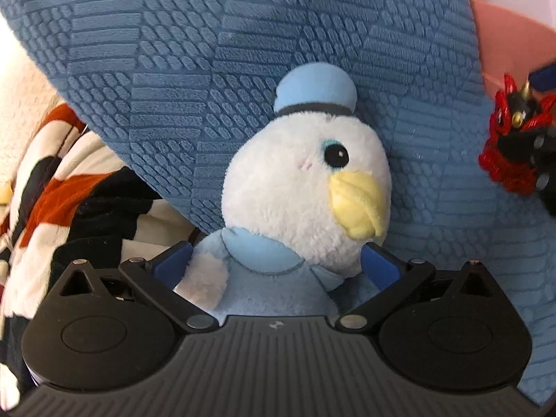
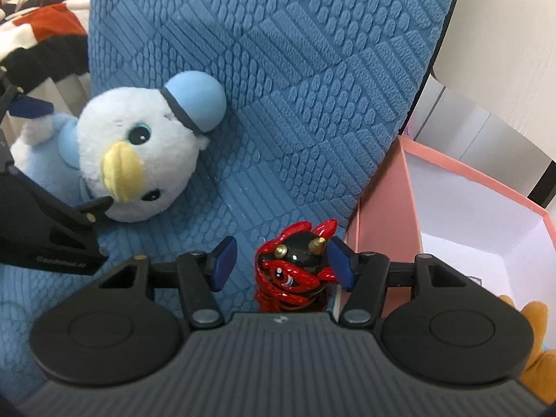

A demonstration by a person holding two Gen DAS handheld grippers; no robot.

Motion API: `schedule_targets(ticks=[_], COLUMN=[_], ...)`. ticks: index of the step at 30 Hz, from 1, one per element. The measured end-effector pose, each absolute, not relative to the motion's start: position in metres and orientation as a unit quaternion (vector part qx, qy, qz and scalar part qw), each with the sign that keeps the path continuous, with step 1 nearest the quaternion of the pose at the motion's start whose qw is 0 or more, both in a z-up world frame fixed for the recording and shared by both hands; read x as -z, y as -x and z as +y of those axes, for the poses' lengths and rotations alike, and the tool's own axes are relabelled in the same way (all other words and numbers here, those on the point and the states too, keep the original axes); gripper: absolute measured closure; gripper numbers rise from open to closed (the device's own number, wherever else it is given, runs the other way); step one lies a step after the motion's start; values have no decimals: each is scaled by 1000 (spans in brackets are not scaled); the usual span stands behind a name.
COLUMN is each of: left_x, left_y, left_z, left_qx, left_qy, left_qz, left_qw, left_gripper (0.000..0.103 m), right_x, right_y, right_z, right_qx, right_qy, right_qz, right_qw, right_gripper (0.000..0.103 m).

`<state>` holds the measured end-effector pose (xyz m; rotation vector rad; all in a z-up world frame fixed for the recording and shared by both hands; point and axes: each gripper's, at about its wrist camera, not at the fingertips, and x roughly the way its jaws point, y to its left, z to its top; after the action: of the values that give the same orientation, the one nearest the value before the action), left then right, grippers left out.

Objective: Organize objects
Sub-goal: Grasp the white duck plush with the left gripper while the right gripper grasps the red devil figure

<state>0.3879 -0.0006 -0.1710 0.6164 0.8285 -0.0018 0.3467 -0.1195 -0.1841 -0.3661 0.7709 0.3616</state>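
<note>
The left tool point(image 1: 276, 266) grips the plush bird point(image 1: 305, 194) by its body, blue pads pressed into both sides, against the blue textured cushion point(image 1: 208, 52). The right tool point(image 2: 281, 260) stands part open around the red-and-black figurine point(image 2: 295, 267); only its right pad touches. The pink box point(image 2: 392, 208) lies at three o'clock of the figurine.

Each gripper, left point(image 1: 276, 260) and right point(image 2: 281, 262), had 2 blue pads on black linkages with silver pivot pins, behind a ribbed grey housing.
</note>
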Motion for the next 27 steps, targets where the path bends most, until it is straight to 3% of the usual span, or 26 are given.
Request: schedule_targets(ticks=[12, 27], left_x=[185, 208], left_y=[-407, -395], left_z=[8, 3], left_qx=[25, 23], left_qy=[-311, -412], left_qz=[425, 407], left_qw=[850, 815], left_gripper=[0, 0], right_x=[201, 208], right_y=[-366, -369], right_z=[-114, -105], right_qx=[-161, -147], right_qy=[196, 214], right_qz=[394, 399], right_qw=[883, 879], right_gripper=[44, 43])
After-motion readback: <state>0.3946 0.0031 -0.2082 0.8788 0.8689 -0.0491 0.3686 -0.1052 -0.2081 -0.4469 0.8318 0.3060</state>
